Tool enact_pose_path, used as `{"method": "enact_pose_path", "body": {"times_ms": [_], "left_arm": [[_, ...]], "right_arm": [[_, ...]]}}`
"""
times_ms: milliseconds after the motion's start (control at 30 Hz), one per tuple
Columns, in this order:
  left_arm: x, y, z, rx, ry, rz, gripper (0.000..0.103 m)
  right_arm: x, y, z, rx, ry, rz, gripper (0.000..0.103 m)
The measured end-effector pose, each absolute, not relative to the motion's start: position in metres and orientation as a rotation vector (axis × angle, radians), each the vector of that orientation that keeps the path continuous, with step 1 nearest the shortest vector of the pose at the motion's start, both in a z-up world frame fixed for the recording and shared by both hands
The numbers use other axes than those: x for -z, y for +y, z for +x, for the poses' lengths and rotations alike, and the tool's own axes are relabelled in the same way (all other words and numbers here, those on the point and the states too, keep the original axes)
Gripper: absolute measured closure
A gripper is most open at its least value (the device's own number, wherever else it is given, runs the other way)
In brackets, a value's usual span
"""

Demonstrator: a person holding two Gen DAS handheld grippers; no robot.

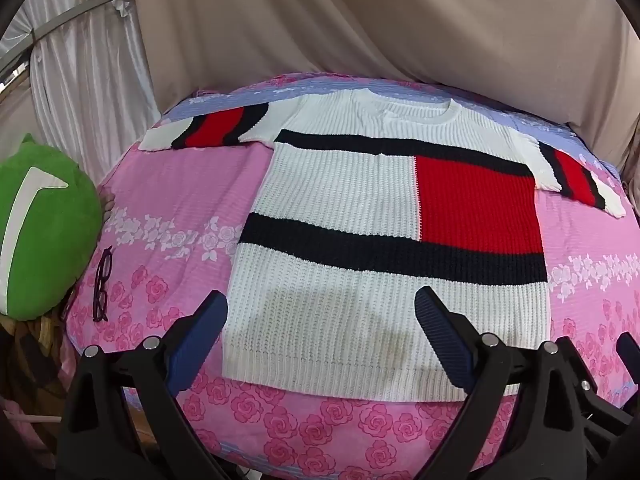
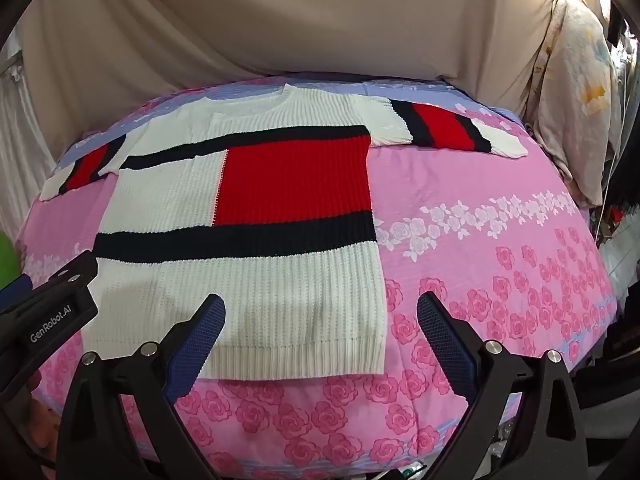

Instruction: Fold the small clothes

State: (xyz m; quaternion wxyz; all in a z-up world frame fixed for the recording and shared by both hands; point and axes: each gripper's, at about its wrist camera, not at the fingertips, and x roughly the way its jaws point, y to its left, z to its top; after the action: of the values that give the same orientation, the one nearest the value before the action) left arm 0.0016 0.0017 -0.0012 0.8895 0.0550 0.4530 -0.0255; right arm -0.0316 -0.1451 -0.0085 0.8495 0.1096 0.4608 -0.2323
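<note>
A bed covered by a pink rose-print sheet (image 1: pixel 168 208) fills both views, with a beige curtain (image 1: pixel 360 20) hanging behind its far edge. On the sheet a white knit sweater (image 1: pixel 340 200) lies flat and face up, its long axis running near to far: the ribbed hem sits at the near edge of the bed and the round neck points toward the curtain. Both short sleeves, banded red and black, stretch straight out to the left and right. A red block sits on the right half of the chest, between two black bands.

A green plush cushion (image 1: pixel 44 228) rests off the bed's left side, and dark-framed glasses (image 1: pixel 102 284) lie on the sheet near it.

The left gripper (image 1: pixel 322 312) hovers above the hem with its jaws spread wide, holding nothing. The right gripper (image 2: pixel 322 312) is likewise wide apart and empty, straddling the hem's right corner.
</note>
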Motion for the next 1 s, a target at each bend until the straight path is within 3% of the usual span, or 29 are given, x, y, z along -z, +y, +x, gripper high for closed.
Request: {"method": "enact_pose_path", "body": {"times_ms": [1000], "left_arm": [[0.010,-0.007,-0.012,0.075,0.942,0.147,0.011]], "right_arm": [[0.009,-0.143,-0.031,0.489,0.981,0.229,0.008]]}}
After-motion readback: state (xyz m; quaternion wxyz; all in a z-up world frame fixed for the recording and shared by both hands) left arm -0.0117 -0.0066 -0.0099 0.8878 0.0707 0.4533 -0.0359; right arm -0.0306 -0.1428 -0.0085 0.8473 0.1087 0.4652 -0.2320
